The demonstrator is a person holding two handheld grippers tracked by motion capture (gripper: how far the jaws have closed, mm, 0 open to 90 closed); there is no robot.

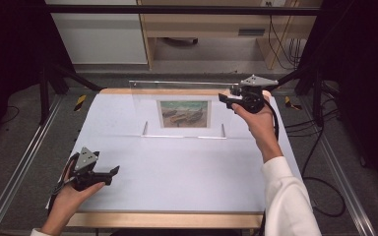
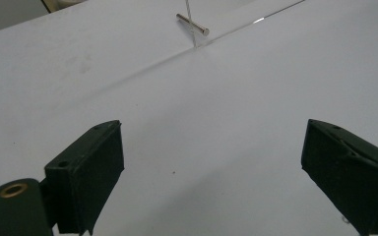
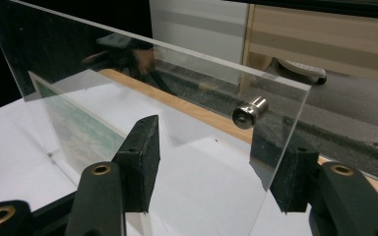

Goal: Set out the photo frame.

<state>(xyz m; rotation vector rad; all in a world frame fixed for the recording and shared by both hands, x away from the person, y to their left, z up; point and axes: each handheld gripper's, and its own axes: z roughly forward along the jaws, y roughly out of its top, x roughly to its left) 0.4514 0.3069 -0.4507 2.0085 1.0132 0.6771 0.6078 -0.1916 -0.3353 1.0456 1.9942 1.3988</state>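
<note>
The clear acrylic frame (image 1: 184, 105) is standing upright across the upper middle of the high view, on the white table sheet (image 1: 177, 167). Its pane is hard to trace there: only bright edges and the two metal foot pins are marking its outline. A small painted picture (image 1: 184, 113), boats on a shore as far as can be read, is sitting in the pane's centre.

The right gripper (image 1: 236, 101) is reaching the frame's right edge, upper right of centre. In the right gripper view its jaws are standing one on each side of the pane's edge, part-spread; the near pad (image 3: 142, 147) is showing a gap to the pane, while the far pad is seen through the acrylic and its contact cannot be settled. A metal standoff (image 3: 248, 113) is sitting near the pane's corner. Reflections are muddying the upper left of that view, and the picture (image 3: 78, 130) is appearing there as a greenish, oblique strip.

The left gripper (image 1: 109, 173) is hovering low at the lower left of the high view, jaws spread wide with bare sheet between them. In the left gripper view one foot pin (image 2: 192, 24) is showing at the top, with the pane's lower edge a thin line.

The sheet is lying on a wooden tabletop (image 1: 167, 220). Beyond it, pale cabinets, cables and a grey floor are showing; both sides are falling into darkness.
</note>
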